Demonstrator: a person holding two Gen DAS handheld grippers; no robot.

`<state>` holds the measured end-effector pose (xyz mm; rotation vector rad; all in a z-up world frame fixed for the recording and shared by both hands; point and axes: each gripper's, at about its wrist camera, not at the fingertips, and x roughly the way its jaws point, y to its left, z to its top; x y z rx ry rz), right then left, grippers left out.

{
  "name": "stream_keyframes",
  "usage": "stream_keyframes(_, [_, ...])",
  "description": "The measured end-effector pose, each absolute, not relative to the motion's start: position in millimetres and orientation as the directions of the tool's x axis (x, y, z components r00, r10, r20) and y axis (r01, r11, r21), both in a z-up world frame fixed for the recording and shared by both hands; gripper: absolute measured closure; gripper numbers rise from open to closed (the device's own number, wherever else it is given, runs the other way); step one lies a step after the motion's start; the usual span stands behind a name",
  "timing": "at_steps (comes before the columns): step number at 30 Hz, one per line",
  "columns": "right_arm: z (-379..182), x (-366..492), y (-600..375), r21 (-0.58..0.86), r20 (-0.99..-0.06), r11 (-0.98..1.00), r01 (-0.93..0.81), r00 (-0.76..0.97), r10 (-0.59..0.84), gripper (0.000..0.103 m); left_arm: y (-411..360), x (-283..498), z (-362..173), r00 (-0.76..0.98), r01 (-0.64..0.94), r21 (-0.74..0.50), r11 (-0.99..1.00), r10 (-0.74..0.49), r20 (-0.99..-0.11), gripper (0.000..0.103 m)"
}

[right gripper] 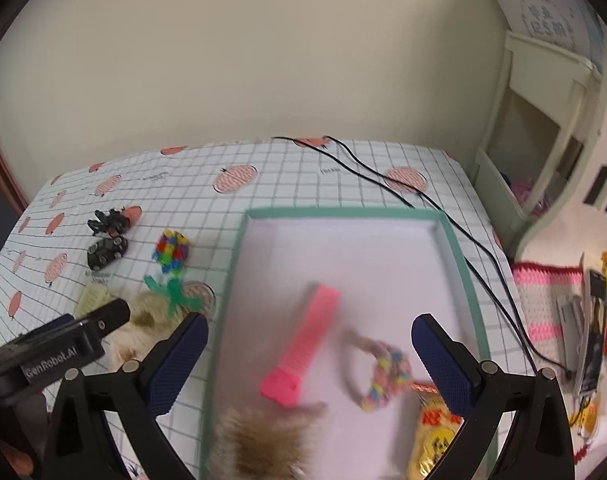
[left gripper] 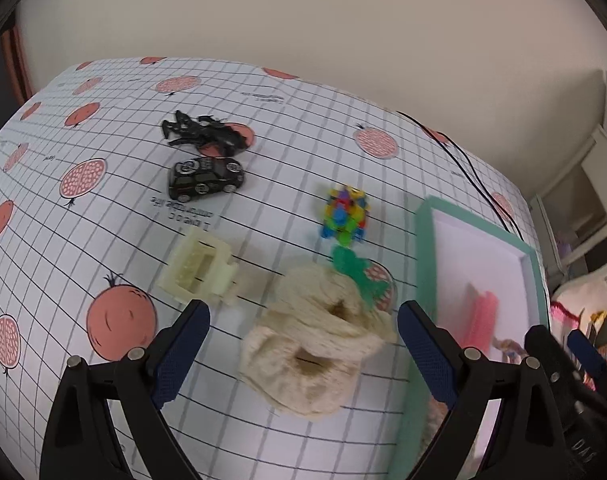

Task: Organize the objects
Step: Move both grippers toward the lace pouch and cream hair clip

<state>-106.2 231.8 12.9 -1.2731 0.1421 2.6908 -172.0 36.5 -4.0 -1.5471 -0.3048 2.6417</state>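
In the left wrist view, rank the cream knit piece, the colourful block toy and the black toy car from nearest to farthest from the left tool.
1. Cream knit piece: between the left tool's open fingers.
2. Colourful block toy: farther back, slightly right.
3. Black toy car: farthest, back left.

My left wrist camera looks forward and down from low over the tablecloth [left gripper: 263,92], close to the cream knitted thing [left gripper: 315,344], with the green tray [left gripper: 423,248] at its right edge. My right wrist camera sits more to the right, above the same tray [right gripper: 459,248], facing the wall. Both views share the tray, the black toy car [left gripper: 205,178] [right gripper: 105,251] and the colourful flower toy [left gripper: 345,216] [right gripper: 171,254].
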Motion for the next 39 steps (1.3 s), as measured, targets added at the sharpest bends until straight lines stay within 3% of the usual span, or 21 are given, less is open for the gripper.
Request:
stream_keyframes(8, [4.4, -140.9, 193.9, 0.022, -0.799, -0.996, -0.092, -0.601, 0.038, 0.0, -10.3, -188.9, -16.4, -0.473, 0.151, -0.27, -0.951, 0.171, -0.864, 0.008])
stream_keyframes(14, [-3.6, -159.8, 161.7, 0.031, -0.825, -0.999, -0.012, -0.564, -0.018, 0.0, -38.0, -196.7, -22.2, -0.477, 0.188, -0.201, -0.961, 0.09, -0.874, 0.008])
stream_keyframes(20, [-17.8, -162.3, 135.6, 0.011, -0.86, -0.998, 0.067, -0.508, -0.044, 0.0, -58.5, -201.6, -29.0, -0.477, 0.232, -0.214, -0.949, 0.081, -0.875, 0.008])
stream_keyframes(39, [-64.6, -158.1, 100.2, 0.011, -0.932, -0.984, 0.177, -0.354, -0.074, 0.0, -42.1, -207.2, -48.1, -0.388, 0.158, -0.171, -0.973, 0.098, -0.917, 0.008])
